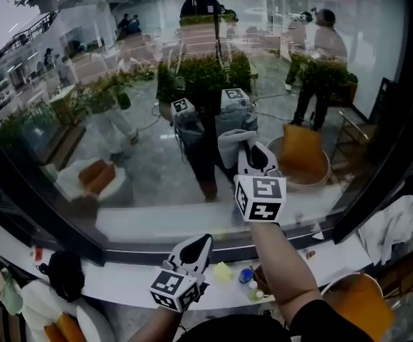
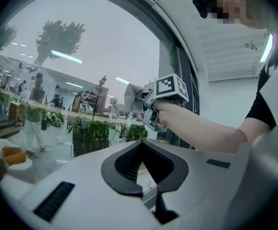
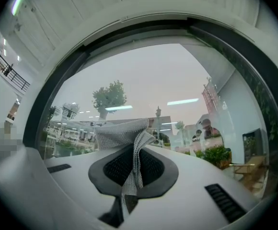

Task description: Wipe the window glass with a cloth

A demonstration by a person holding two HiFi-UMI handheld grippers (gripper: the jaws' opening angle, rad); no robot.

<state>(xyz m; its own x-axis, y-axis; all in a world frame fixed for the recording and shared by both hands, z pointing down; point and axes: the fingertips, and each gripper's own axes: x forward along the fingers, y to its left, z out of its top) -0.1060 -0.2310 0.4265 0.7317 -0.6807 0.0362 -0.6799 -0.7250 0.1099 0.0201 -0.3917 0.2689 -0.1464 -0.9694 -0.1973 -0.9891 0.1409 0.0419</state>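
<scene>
The window glass (image 1: pixel 142 70) fills the head view, with reflections and a street behind it. My right gripper (image 1: pixel 253 154) is raised in front of the pane, shut on a grey woven cloth (image 1: pixel 232 145) that bunches out from its tips toward the glass. In the right gripper view the cloth (image 3: pixel 121 134) hangs pinched between the dark pads of the right gripper (image 3: pixel 133 153). My left gripper (image 1: pixel 202 244) hovers low over the white sill (image 1: pixel 121 282), shut and holding nothing. The left gripper view shows the left gripper (image 2: pixel 141 145) and, above it, the right gripper (image 2: pixel 164 98) with the cloth (image 2: pixel 132 93).
A black window frame (image 1: pixel 381 162) slants down the right side. On the sill lie a small yellow item (image 1: pixel 223 271) and a blue-capped bottle (image 1: pixel 246 275). A white rag (image 1: pixel 395 223) hangs at the right, an orange basket (image 1: pixel 356 305) below it, a black object (image 1: pixel 65 273) at the left.
</scene>
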